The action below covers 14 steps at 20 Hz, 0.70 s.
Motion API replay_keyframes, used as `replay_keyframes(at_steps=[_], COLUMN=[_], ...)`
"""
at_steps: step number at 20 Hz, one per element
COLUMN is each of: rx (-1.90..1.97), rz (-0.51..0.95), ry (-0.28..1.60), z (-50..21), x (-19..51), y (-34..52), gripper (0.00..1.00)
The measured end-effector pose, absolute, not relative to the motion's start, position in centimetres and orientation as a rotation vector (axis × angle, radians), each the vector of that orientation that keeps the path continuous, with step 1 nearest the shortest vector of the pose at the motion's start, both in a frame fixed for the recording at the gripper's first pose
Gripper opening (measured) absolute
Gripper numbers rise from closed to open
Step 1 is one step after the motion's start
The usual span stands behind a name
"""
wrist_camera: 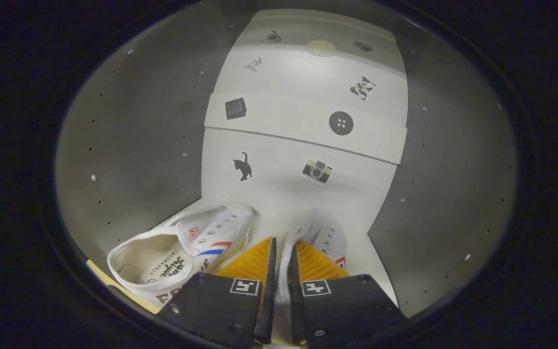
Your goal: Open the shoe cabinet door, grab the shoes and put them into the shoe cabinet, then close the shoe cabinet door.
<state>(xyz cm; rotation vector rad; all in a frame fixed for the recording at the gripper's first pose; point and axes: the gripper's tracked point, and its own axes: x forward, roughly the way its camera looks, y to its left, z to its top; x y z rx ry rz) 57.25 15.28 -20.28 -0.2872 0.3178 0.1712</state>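
Gripper pinched the white collar of one shoe inside the shoe cabinet, on its floor beside the right wall. Second shoe lay left of it, near the left wall; open floor remained between them.

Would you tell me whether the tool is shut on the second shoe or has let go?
Shut on it: the tool pinches the second shoe's white edge between both fingers, inside the cabinet.
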Motion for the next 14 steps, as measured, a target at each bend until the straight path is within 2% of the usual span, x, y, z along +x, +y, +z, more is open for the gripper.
replay_keyframes(at_steps=[1, 7, 9, 11, 12, 14], rx=[-0.290, -0.300, -0.318, -0.319, -0.312, -0.294], rz=[0.173, 0.078, 0.073, 0.105, 0.112, 0.129], ry=[0.325, 0.261, 0.166, 0.132, 0.122, 0.090], z=[-20.5, -18.5, -15.3, -13.0, -12.5, -10.4], x=[57.2, 55.4, 54.1, 51.2, 50.3, 47.3], y=[15.5, 15.0, 15.6, 17.1, 17.3, 18.3], gripper=[0.19, 0.73, 0.76, 0.94, 1.00, 1.00])
